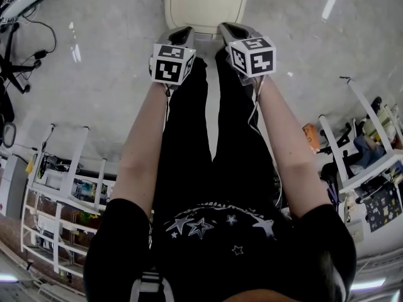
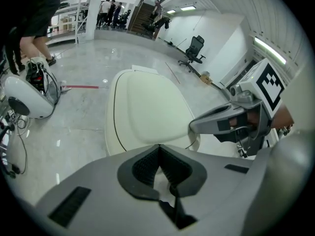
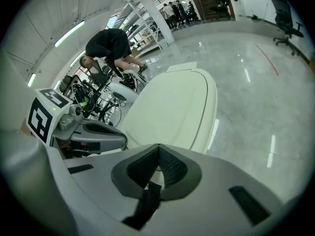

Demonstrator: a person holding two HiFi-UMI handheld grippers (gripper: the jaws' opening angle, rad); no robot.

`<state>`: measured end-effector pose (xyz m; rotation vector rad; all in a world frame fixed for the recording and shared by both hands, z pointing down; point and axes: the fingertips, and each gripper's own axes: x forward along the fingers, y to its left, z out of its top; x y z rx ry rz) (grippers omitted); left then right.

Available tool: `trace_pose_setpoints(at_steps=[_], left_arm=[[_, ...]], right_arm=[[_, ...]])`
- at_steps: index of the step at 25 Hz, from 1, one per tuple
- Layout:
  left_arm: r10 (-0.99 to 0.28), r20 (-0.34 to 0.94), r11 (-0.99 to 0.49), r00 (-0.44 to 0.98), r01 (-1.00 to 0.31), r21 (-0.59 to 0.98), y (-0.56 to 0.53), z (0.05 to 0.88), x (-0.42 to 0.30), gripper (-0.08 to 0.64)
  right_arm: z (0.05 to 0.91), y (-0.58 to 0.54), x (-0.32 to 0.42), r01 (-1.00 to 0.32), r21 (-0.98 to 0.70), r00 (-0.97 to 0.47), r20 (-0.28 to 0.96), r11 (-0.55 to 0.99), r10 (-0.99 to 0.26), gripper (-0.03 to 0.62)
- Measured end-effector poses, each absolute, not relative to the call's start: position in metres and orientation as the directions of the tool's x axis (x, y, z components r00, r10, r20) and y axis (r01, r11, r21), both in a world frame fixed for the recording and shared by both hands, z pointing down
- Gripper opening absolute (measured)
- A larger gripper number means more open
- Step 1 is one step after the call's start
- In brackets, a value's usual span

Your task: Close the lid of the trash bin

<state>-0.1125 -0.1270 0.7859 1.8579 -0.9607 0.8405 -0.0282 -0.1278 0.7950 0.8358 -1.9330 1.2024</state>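
Observation:
The cream trash bin (image 1: pixel 206 4) stands on the floor straight ahead, its lid (image 2: pixel 147 109) lying flat and shut on top. Both grippers hover side by side at the bin's near edge. My left gripper (image 1: pixel 182 35) is shut with nothing between its jaws, and its tips meet just over the lid's near rim (image 2: pixel 158 145). My right gripper (image 1: pixel 230 30) is shut and empty too, tips together above the lid (image 3: pixel 172 107) at its near edge (image 3: pixel 158 145). Each gripper shows in the other's view, the right gripper (image 2: pixel 231 124) and the left gripper (image 3: pixel 88 132).
Polished grey floor (image 1: pixel 113 74) surrounds the bin. A white pod-like machine with cables (image 2: pixel 27 95) sits to the left. An office chair (image 2: pixel 193 50) stands far back. A person in black (image 3: pixel 110 45) bends over equipment behind. Shelving racks (image 1: pixel 63 181) lie behind me.

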Motion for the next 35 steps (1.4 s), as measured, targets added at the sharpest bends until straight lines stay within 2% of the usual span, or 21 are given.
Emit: trace_pose_setpoints(at_steps=[9,18,35], left_arm=[[-0.3,0.835,-0.319,0.462,-0.873,0.369,-0.131,0.779,-0.117,0.011],[-0.358,0.822,-0.314,0.443,-0.886,0.341,-0.149,0.734,-0.145,0.011],[-0.578,0.662,-0.376,0.477,-0.876,0.303,-0.227,0.568,-0.177,0.011]], right_arm=[[0.793,-0.128,-0.027,-0.808,-0.451,-0.528,0.84,0.378,-0.126,-0.005],[0.747,-0.159,-0.051,-0.796,-0.441,-0.547,0.818,0.416,-0.179,-0.005],[0.576,-0.248,-0.06,-0.839,-0.371,-0.532,0.713,0.398,-0.456,-0.005]])
